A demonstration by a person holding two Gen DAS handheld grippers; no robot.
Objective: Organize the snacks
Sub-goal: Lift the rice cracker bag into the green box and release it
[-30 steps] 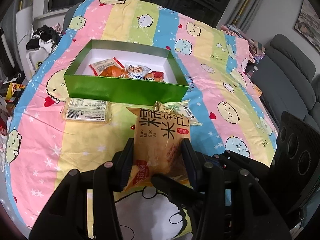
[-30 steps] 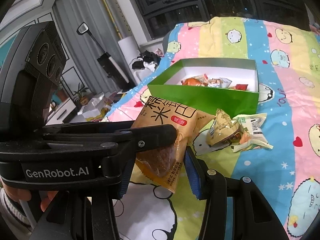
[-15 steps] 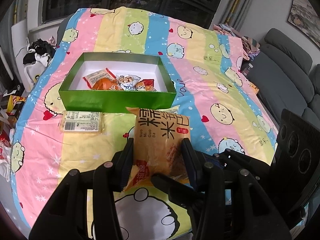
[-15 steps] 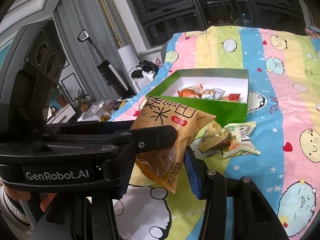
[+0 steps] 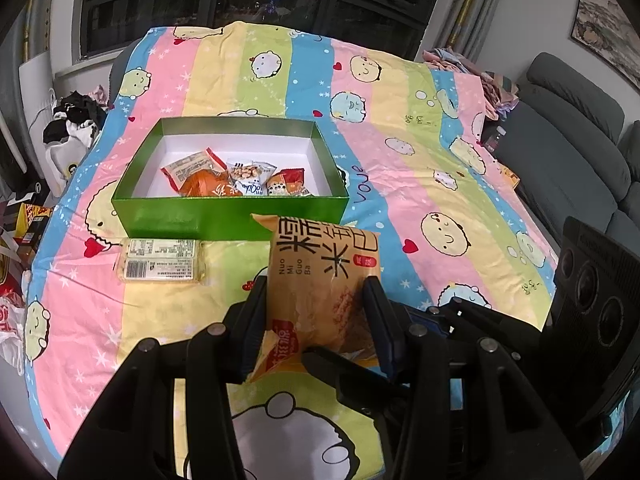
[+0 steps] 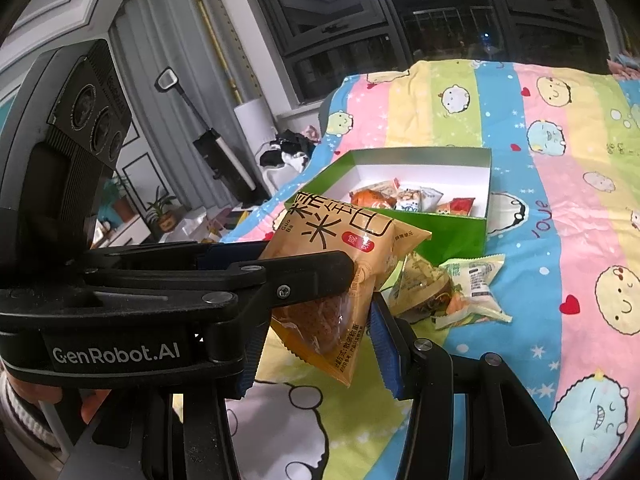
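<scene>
Snack bag [image 5: 320,280]: held above the bed, short of the green box [image 5: 224,216]
Left fingers [image 5: 256,312]: clamped on its sides
Right fingers [image 6: 384,344]: straddling its lower end, contact unclear
Handling: light, crinkly, crushable; hold by edges

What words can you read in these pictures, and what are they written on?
"Nuo Mi Guo Ba": on the orange snack bag held in the left gripper, beside big Chinese characters.
"GenRobot.AI": on the left gripper's body, in the right wrist view.
"vove" or "love", unclear which: on the striped bedsheet.
Too small to read: the flat pale packet and the snacks in the green box.
</scene>
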